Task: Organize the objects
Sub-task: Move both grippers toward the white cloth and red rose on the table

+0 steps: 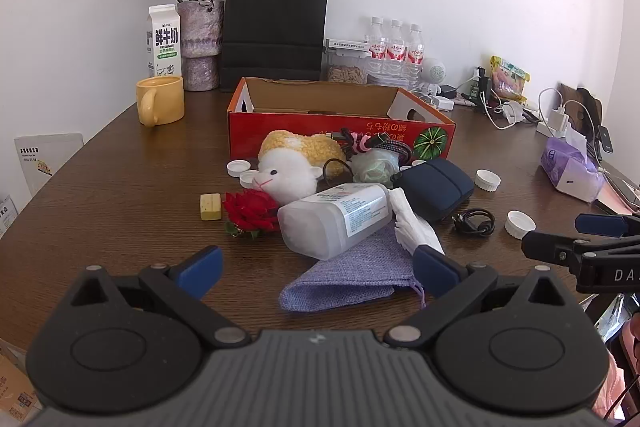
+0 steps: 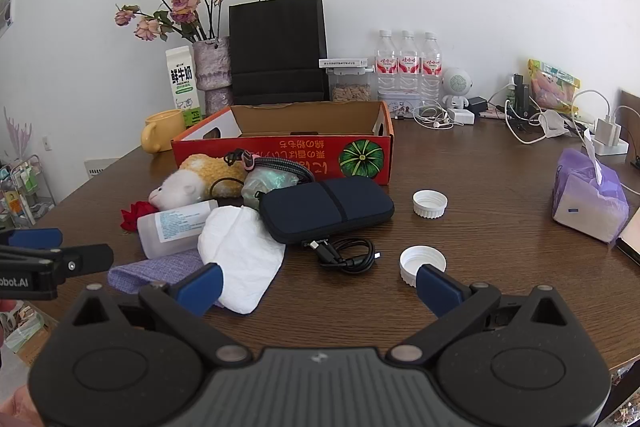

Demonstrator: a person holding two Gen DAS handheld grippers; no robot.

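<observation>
Left wrist view: both tools (image 1: 318, 273) (image 2: 318, 287) released; bottle (image 1: 336, 221), tissue (image 2: 240, 259), perhaps pouch (image 1: 352, 275) ahead.

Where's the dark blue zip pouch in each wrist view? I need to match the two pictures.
Left wrist: the dark blue pouch lies right of centre, behind the lying clear bottle.
Right wrist: the dark blue pouch lies at centre, just behind the coiled black cable.
Shared landmark: the red cardboard box stands directly behind the pouch in both views.
</observation>
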